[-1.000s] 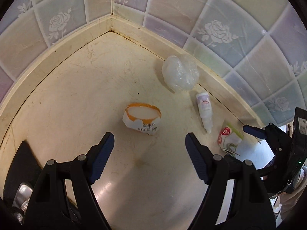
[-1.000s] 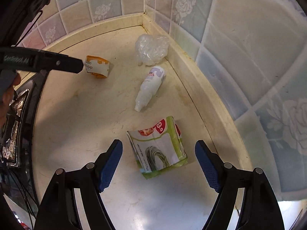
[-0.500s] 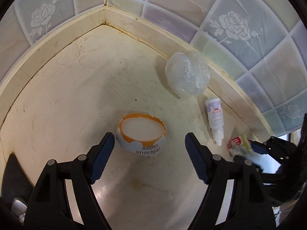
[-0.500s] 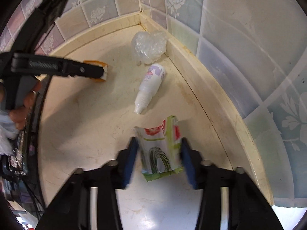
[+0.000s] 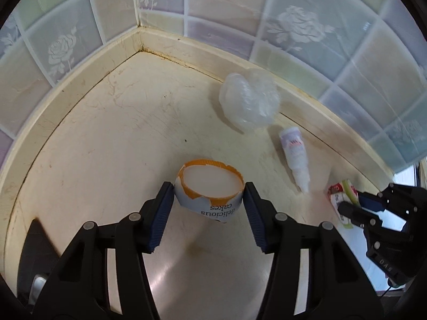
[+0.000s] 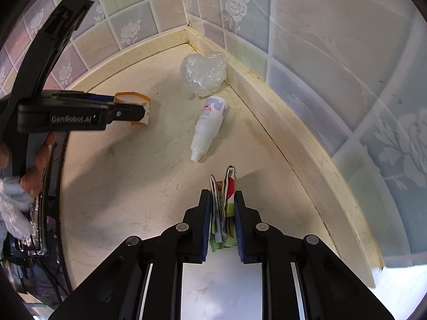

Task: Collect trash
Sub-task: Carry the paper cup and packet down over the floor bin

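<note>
Both grippers had just been closing: left gripper (image 5: 208, 198) pinched the torn paper cup (image 5: 209, 190), right gripper (image 6: 221, 208) the folded wrapper (image 6: 222, 200). Squeezing harder could crush the cup between the pads and let it slip.

Torn orange-rimmed paper cup (image 5: 209, 192) sitting upright, well out from the crumpled clear plastic wrap (image 5: 249, 100). White squeeze bottle (image 5: 295, 153) lying beside the wrap. Green-red packet (image 6: 223, 208) standing folded, beyond the bottle's nozzle.
</note>
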Motion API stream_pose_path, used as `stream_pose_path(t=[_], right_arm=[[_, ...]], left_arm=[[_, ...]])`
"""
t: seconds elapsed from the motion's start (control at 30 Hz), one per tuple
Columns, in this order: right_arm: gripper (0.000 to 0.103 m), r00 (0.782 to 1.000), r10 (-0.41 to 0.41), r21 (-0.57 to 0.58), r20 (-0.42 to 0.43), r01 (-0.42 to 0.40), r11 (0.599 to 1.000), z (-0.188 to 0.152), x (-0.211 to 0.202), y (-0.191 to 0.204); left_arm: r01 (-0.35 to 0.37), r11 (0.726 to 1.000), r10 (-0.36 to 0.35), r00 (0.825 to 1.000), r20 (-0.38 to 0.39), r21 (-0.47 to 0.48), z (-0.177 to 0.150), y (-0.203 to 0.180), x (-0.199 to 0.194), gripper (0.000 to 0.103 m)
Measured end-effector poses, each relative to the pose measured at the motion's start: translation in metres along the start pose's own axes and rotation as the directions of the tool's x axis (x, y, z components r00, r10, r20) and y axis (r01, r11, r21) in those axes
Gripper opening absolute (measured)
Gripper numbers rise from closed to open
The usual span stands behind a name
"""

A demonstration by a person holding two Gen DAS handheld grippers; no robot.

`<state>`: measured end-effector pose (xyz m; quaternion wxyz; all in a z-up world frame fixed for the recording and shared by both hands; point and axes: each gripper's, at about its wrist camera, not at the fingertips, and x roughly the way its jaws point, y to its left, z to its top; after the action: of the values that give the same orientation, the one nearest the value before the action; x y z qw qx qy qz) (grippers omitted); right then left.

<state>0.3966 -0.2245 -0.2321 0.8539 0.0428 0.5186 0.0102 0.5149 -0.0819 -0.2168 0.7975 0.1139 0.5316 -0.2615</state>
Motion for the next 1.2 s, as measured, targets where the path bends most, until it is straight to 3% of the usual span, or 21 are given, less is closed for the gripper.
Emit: stream_pose_path(t=[0.27, 0.6, 0.9, 1.2], right_arm=[[0.015, 0.997, 0.043, 0.002, 0.061, -0.043, 0.999, -0.022, -0.057, 0.012], [0.015, 0.985, 0.12, -0.08, 0.125, -0.111, 0.991, -0.088, -0.155, 0.037], [0.015, 0.968, 0.189, -0.113, 0.165, -0.172, 0.979, -0.191, -0.245, 0.041], [0.015, 0.956, 0.257, -0.14, 0.141, -0.238, 0.961, -0.296, -0.283, 0.035]], left_arm=[[-0.013, 1.0, 0.013, 0.999, 0.031, -0.008, -0.035, -0.029, -0.058, 0.05], [-0.04, 0.999, 0.042, 0.996, 0.084, -0.028, -0.122, -0.102, -0.133, 0.05], [-0.09, 0.992, 0.104, 0.98, 0.167, -0.09, -0.222, -0.174, -0.201, 0.05], [-0.136, 0.977, 0.166, 0.968, 0.186, -0.165, -0.331, -0.238, -0.227, 0.05]])
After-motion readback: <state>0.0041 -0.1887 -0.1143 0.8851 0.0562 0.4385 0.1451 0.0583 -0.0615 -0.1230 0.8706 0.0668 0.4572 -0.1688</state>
